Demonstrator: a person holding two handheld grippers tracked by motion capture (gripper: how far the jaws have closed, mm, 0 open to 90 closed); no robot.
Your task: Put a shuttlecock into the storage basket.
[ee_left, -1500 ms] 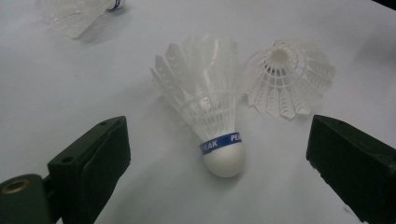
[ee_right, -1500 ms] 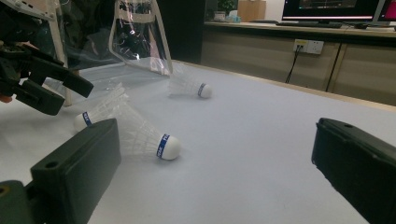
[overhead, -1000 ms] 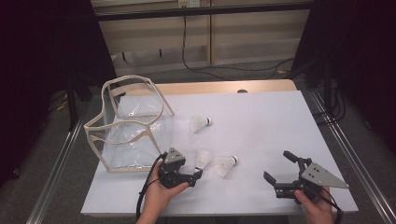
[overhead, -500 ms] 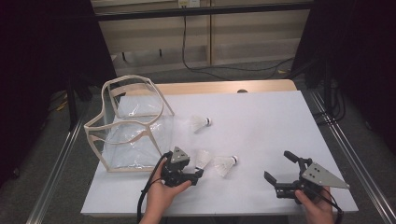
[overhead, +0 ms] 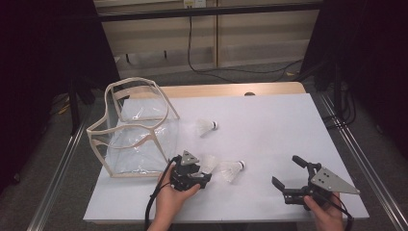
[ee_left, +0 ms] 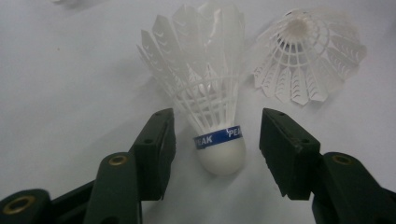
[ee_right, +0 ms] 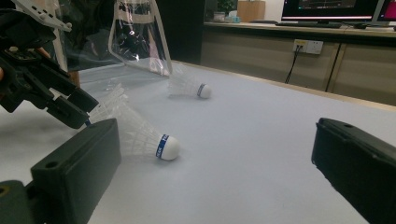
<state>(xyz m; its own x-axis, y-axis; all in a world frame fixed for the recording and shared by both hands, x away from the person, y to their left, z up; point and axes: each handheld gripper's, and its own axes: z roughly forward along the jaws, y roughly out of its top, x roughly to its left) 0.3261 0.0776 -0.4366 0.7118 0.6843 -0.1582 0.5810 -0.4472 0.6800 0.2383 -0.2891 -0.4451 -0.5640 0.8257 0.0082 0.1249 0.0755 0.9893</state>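
Pick-up step: left gripper (ee_left: 215, 140) jaws have just been closing around the nearest shuttlecock (ee_left: 210, 93), just right of the clear bag (overhead: 137, 127); cork sits between the pads, not yet pinched. Next: finish closing on the cork, lift toward the bag. Right gripper (overhead: 288, 175) rests with jaws apart, empty, well right of the bag.

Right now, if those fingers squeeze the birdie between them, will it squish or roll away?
The shuttlecock probably weighs very little: its skirt is thin white lattice. That skirt looks bendy and crushable, so gripping the rounded cork base seems safer. The left gripper's fingers have been closing beside that base, not yet touching. Nudged, it might roll in a curve.
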